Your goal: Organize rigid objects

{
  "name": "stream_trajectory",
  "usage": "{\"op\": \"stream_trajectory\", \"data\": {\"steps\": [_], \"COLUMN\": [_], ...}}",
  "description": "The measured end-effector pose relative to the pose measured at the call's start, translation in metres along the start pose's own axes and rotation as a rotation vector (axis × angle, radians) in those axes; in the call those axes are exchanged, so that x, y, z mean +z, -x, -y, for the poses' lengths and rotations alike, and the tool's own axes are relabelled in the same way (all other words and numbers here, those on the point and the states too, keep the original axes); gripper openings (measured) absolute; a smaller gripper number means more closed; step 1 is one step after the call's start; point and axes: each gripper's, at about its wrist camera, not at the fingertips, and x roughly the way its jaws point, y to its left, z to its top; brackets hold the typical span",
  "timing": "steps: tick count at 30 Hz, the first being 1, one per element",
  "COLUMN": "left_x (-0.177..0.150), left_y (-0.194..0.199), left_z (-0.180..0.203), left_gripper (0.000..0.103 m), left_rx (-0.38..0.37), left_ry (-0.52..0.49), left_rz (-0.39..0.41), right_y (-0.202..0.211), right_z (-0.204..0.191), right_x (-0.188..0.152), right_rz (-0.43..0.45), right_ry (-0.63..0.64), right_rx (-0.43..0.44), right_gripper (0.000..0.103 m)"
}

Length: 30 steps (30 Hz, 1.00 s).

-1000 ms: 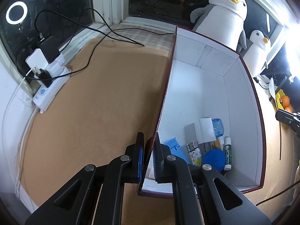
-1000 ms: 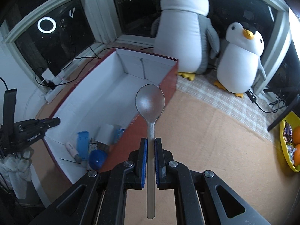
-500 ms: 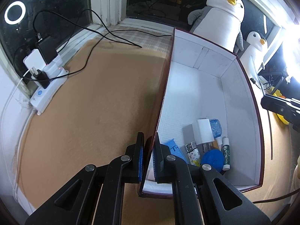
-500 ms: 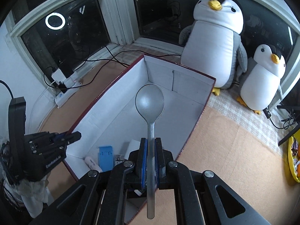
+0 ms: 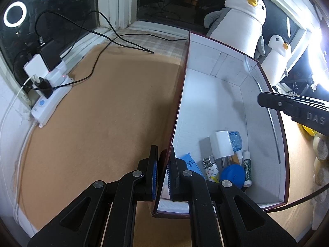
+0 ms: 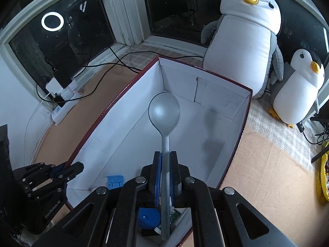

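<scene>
A long box (image 5: 182, 94), white inside and dark red outside, lies on a tan mat. My left gripper (image 5: 162, 164) is shut on its left wall near the front corner, one finger on each side. In the right wrist view that same gripper (image 6: 78, 166) shows at the left rim of the box (image 6: 115, 111). My right gripper (image 6: 165, 164) is shut on the handle of a grey spoon (image 6: 164, 111), whose bowl hangs over the open box. At the near end lie a white charger (image 5: 223, 145), a blue round lid (image 5: 232, 173), a lighter (image 5: 210, 167), a small tube (image 5: 246, 170) and a blue clip (image 5: 190, 161).
A white power strip (image 5: 51, 100) with plugs and black cables sits by the window at the left. A big plush penguin (image 6: 246, 41) and a small one (image 6: 300, 94) stand behind the box. A yellow bowl (image 6: 323, 185) sits at the far right on the mat.
My right gripper has carried the spoon leftwards from beside the box to above its inside. The left gripper has kept its hold on the box wall.
</scene>
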Motion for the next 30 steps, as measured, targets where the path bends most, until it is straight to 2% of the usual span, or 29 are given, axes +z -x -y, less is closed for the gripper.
{"op": "stream_trajectory", "data": {"steps": [16,17,19,21,30], "left_x": [0.000,0.000,0.001,0.001,0.001], "left_y": [0.000,0.000,-0.001,-0.001,0.007], "left_z": [0.002,0.003,0.003,0.003,0.006], "left_gripper": [0.007,0.007,0.007,0.007,0.007], "left_rx": [0.009,0.010,0.012,0.014,0.025], "left_ry": [0.000,-0.001,0.000,0.003,-0.006], "left_rz": [-0.005,-0.005,-0.006,-0.007,0.008], "right_y": [-0.031,-0.033,-0.031,-0.027,-0.002], "right_z": [0.003,0.002,0.001,0.000,0.006], "right_x": [0.001,0.001,0.001,-0.001,-0.010], "right_rz": [-0.037,-0.045,-0.042,-0.022,0.007], "right_ry": [0.003,0.012,0.016,0.020,-0.004], "right_rx": [0.004,0.010,0.004,0.007,0.032], "right_gripper": [0.007,0.009,0.032,0.040,0.041]}}
